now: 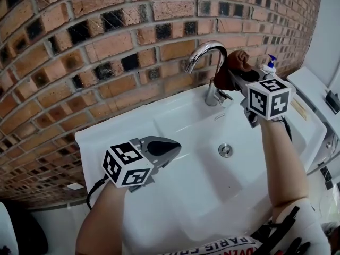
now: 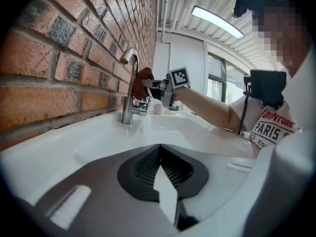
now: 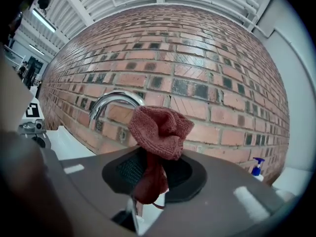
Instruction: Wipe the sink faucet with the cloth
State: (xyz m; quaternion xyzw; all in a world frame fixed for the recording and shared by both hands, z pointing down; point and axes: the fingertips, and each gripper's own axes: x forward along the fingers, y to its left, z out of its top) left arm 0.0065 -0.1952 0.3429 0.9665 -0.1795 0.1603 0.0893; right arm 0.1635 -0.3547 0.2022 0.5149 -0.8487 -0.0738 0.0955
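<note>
A: What is biggest here?

B: The brick wall (image 1: 79, 62), running behind a white sink (image 1: 133, 137) that is set against it.

A: And the grippers?

B: The left gripper (image 2: 159, 147) hangs over the sink's left rim, its jaws pressed together with nothing between them. The right gripper (image 3: 148, 157) is up at the sink's back edge, its jaws clamped on the cloth.

A: Where is the faucet?

B: The faucet (image 1: 210, 57) stands at the middle of the back edge, chrome, its neck arching over the basin.

A: And the cloth?

B: The cloth (image 3: 160, 127) is reddish-brown, bunched above the right gripper's jaws with a tail hanging between them. It sits just beside the faucet's curved neck, on its right — whether it touches the metal I cannot tell.

A: Anything smaller?

B: A bottle (image 1: 271, 64) with a blue pump stands at the back right corner, and a round drain (image 1: 225, 150) lies in the basin floor.

A: Any writing?

B: On the person's shirt (image 2: 274, 130) — "PARIS" in red, under letters ending "VENTURE". The bottle's label is too small to read.
</note>
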